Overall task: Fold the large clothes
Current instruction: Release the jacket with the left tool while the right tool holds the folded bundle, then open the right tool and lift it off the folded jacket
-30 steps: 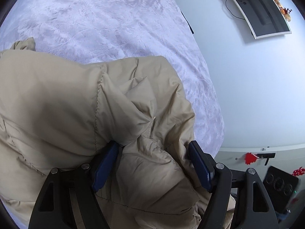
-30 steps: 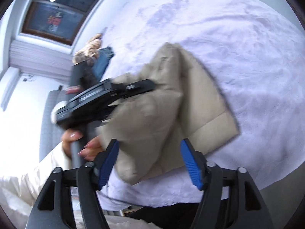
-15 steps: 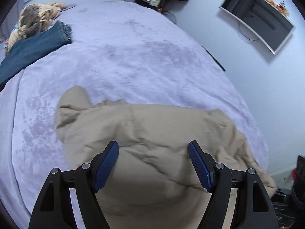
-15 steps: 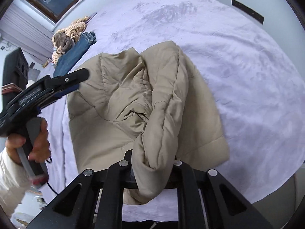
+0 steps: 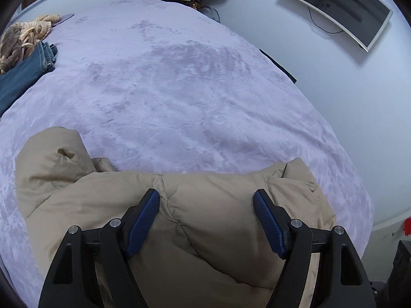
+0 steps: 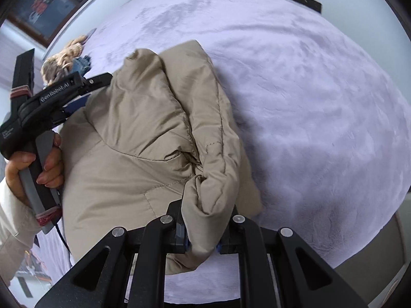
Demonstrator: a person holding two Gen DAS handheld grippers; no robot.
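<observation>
Right gripper (image 6: 201, 241) newly clamped on jacket (image 6: 143, 138) — jeans (image 5: 23, 74) well beyond.

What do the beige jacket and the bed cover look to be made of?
Beige jacket: likely smooth synthetic shell with padding; faint sheen, stitched quilting, puffy folds. Bed cover: apparently plush fleece or velvet; brushed nap shows lighter and darker patches.
</observation>
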